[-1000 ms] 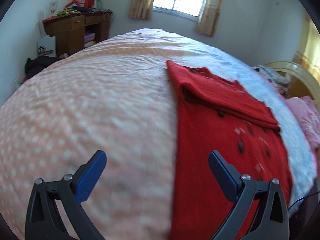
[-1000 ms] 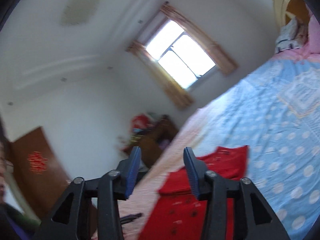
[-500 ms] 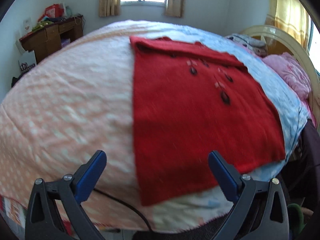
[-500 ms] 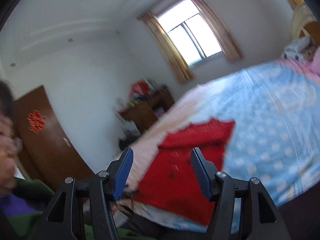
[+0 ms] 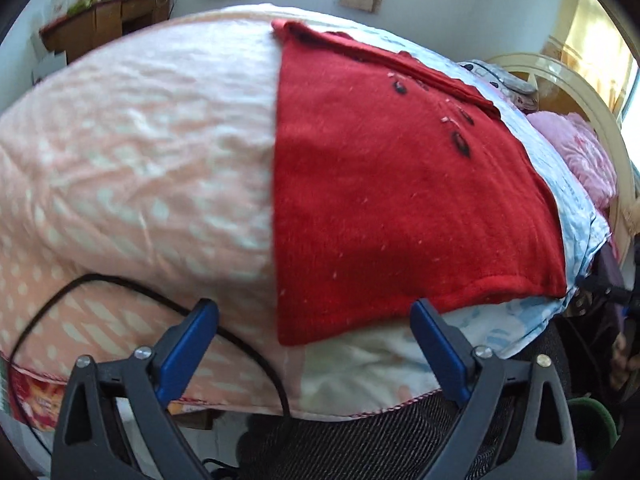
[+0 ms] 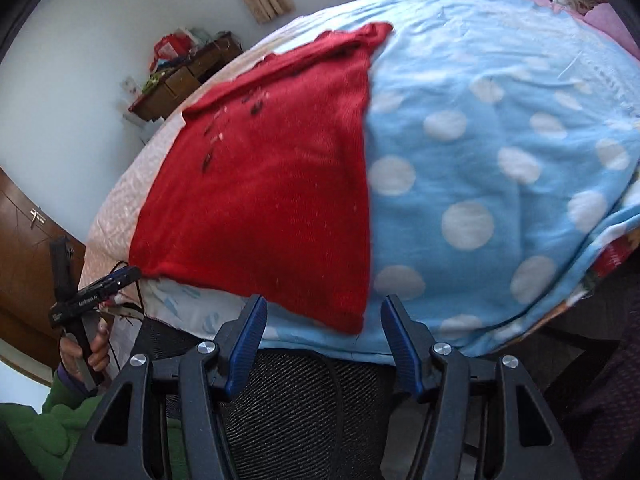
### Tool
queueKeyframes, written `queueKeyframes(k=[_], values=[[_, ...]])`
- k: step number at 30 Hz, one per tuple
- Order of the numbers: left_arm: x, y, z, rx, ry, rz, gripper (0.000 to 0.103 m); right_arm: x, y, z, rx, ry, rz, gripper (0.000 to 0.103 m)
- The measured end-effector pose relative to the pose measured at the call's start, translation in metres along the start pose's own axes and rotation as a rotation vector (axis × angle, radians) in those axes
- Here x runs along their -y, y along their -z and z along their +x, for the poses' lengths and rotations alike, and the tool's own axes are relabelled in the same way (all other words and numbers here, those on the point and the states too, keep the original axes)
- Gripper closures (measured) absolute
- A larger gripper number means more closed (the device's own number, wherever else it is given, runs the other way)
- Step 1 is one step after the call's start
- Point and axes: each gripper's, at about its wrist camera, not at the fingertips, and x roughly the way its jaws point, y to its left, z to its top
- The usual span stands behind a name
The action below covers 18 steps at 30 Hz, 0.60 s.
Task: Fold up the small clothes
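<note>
A red knitted garment (image 5: 392,196) with small dark marks lies flat on the bed, its far part folded over. It also shows in the right wrist view (image 6: 276,184). My left gripper (image 5: 314,336) is open and empty, just short of the garment's near left corner at the bed's edge. My right gripper (image 6: 322,332) is open and empty, just below the garment's near right corner. The left gripper (image 6: 116,280) also shows in the right wrist view, near the garment's left hem corner.
The bed has a pink spotted cover (image 5: 132,152) on the left and a blue polka-dot blanket (image 6: 500,152) on the right. A black cable (image 5: 132,292) runs over the pink cover's edge. A wooden desk (image 5: 108,20) stands at the far wall. Pink pillows (image 5: 588,156) lie by the headboard.
Both grippers have drawn back and down to the near edge of the bed. The right wrist view swung from the wall and window down onto the garment. The right gripper's jaws have widened.
</note>
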Motion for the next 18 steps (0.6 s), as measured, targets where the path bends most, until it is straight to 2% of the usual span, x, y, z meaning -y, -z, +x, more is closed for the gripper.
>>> queueKeyframes(k=[2,5,7,9,10,11,12,14,18], values=[[0.002,0.002,0.003,-0.006,0.005,-0.001,0.007,0.000,0.000,0.010,-0.013,0.021,-0.001,0.043],[0.003,0.002,0.008,-0.024,0.038,-0.015,0.019,0.000,0.001,0.024,-0.054,0.035,0.006,0.044],[0.000,0.004,0.010,-0.031,0.059,-0.036,0.023,0.000,0.001,0.033,-0.075,0.010,0.016,0.053],[-0.001,0.007,0.010,-0.038,0.068,-0.040,0.033,-0.001,0.003,0.037,-0.079,0.001,0.014,0.055],[-0.003,0.007,0.010,-0.040,0.072,-0.040,0.037,-0.002,0.002,0.037,-0.075,-0.004,0.014,0.063],[-0.004,0.008,0.009,-0.041,0.094,-0.044,0.052,-0.002,0.001,0.037,-0.075,-0.016,0.020,0.068],[-0.005,0.009,0.008,-0.044,0.121,-0.057,0.067,0.000,0.001,0.036,-0.078,-0.039,0.033,0.079],[-0.007,0.008,0.006,-0.051,0.181,-0.085,0.079,0.000,-0.002,0.035,-0.074,-0.069,0.053,0.084],[-0.001,0.008,-0.005,-0.026,0.186,-0.048,0.085,-0.002,-0.005,0.025,-0.067,-0.122,0.058,0.088]])
